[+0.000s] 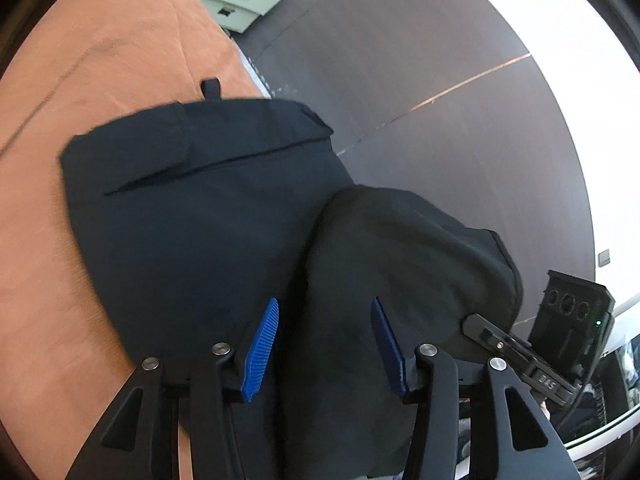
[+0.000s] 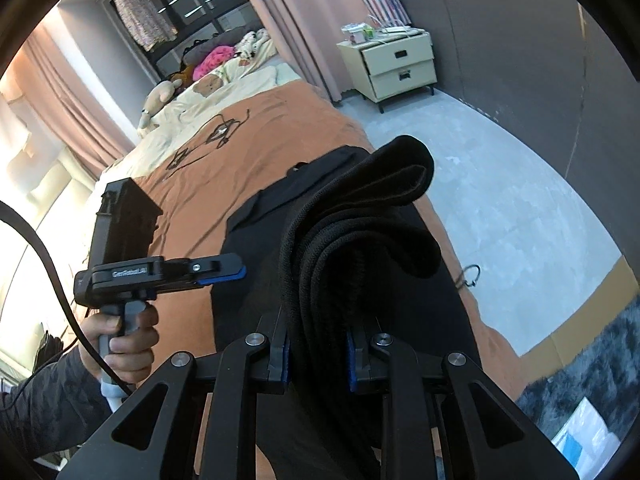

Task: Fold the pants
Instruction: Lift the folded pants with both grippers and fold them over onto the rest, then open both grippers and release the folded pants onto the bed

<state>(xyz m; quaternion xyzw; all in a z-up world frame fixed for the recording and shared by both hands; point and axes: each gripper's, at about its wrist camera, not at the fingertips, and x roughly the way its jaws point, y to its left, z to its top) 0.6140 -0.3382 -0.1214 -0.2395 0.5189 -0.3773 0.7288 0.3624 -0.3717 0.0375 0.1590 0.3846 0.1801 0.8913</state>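
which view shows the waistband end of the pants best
The left wrist view: the pants lie flat on the orange bedspread, with the waistband and belt loop facing the camera. In the right wrist view that end is mostly hidden behind the bundled fabric clamped in the right gripper.

The left gripper (image 1: 324,312) hangs with its blue-padded fingers (image 1: 262,350) spread apart, gripping nothing. The right gripper (image 2: 318,338) has its fingers (image 2: 283,354) pressed in on a thick fold of the black pants (image 2: 360,248). The person's left hand (image 2: 120,344) grips the left gripper's handle, sleeve at the wrist.
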